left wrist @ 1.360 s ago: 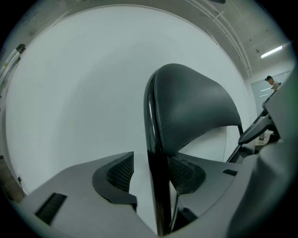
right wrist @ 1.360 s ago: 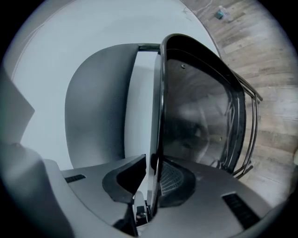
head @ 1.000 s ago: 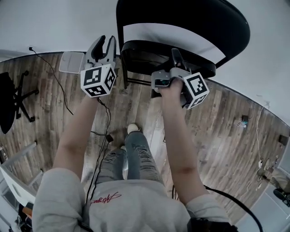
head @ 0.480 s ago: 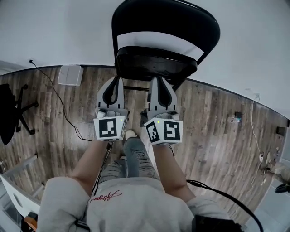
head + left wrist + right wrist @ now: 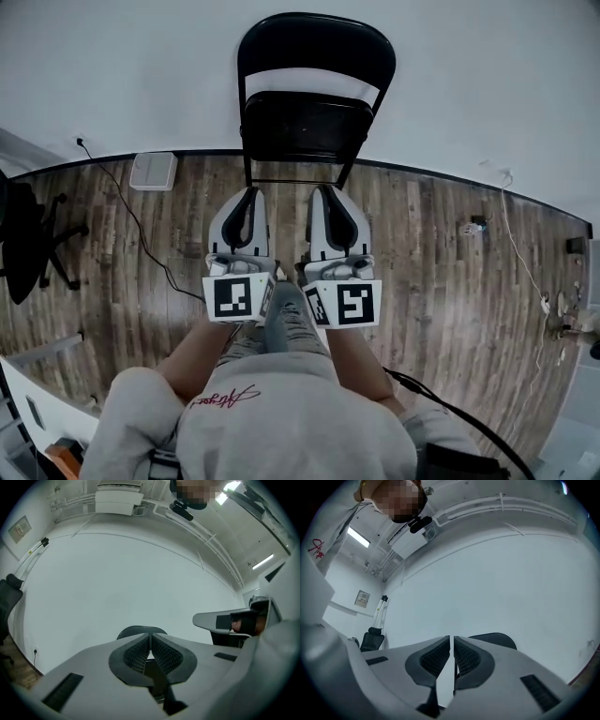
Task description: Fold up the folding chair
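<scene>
The black folding chair (image 5: 309,122) stands upright against the white wall, with its curved backrest on top and its dark seat panel below. I cannot tell how flat the seat lies to the frame. My left gripper (image 5: 246,192) and right gripper (image 5: 326,190) are side by side in front of me, short of the chair's legs and touching nothing. Both are shut and empty. In the left gripper view, the pads of the left gripper (image 5: 150,637) meet in front of the chair's backrest (image 5: 136,631). In the right gripper view, the right gripper (image 5: 452,639) is shut, with the backrest (image 5: 497,639) behind it.
Wood floor runs up to the white wall (image 5: 112,75). A white box (image 5: 153,171) sits on the floor at left, with a cable (image 5: 141,234) trailing from it. A black office chair (image 5: 28,244) stands at far left. Small items (image 5: 472,226) lie at right.
Both grippers have drawn back from the chair toward my body and now sit side by side. The left jaws have shut. The right gripper has rolled upright. The chair stands free.
</scene>
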Motion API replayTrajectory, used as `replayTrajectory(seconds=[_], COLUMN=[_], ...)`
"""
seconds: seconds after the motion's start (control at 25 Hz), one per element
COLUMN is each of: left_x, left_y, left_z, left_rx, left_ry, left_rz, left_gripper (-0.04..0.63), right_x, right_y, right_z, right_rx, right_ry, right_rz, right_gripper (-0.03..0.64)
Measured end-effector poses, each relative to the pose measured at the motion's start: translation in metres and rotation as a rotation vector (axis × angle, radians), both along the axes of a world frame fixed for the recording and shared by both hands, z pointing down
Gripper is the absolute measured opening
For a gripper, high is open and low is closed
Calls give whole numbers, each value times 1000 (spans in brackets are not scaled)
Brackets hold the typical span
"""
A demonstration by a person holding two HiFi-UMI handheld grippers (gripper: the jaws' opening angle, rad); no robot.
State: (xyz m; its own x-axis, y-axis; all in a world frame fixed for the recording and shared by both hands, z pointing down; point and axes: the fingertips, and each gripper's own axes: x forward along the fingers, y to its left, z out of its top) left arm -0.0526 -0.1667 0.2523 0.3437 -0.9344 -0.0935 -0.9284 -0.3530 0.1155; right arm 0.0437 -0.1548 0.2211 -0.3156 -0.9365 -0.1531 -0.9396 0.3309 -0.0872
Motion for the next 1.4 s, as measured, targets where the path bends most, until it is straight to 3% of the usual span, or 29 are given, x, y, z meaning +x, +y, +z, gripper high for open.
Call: replayTrajectory(seconds=[0.28, 0.48, 0.6, 0.72, 0.84, 1.16, 1.4], left_x=[-2, 11, 19, 31, 39, 29, 26], left_y=[94, 127, 135, 138, 145, 146, 149], left_z=[-28, -30, -34, -32, -38, -51, -51], left_rx=[6, -10, -12, -4, 7, 2, 18], left_ry=[-29, -12, 11, -38, -42, 5, -1], left_rz=[13, 16, 11, 17, 36, 21, 10], left_gripper=[29, 29, 30, 29, 29, 30, 30], right_x=[-4, 5, 11, 19, 24, 16, 14], right_y=[97, 128, 132, 133, 138, 145, 149], right_z=[-21, -19, -27, -30, -32, -37, -33], right_rx=[9, -9, 9, 3, -8, 6, -5], right_ry=[-6, 3, 35, 26, 15, 16, 7], right_rz=[-28, -35, -41, -42, -40, -51, -53], right_gripper=[37, 29, 21, 21, 21, 21, 21])
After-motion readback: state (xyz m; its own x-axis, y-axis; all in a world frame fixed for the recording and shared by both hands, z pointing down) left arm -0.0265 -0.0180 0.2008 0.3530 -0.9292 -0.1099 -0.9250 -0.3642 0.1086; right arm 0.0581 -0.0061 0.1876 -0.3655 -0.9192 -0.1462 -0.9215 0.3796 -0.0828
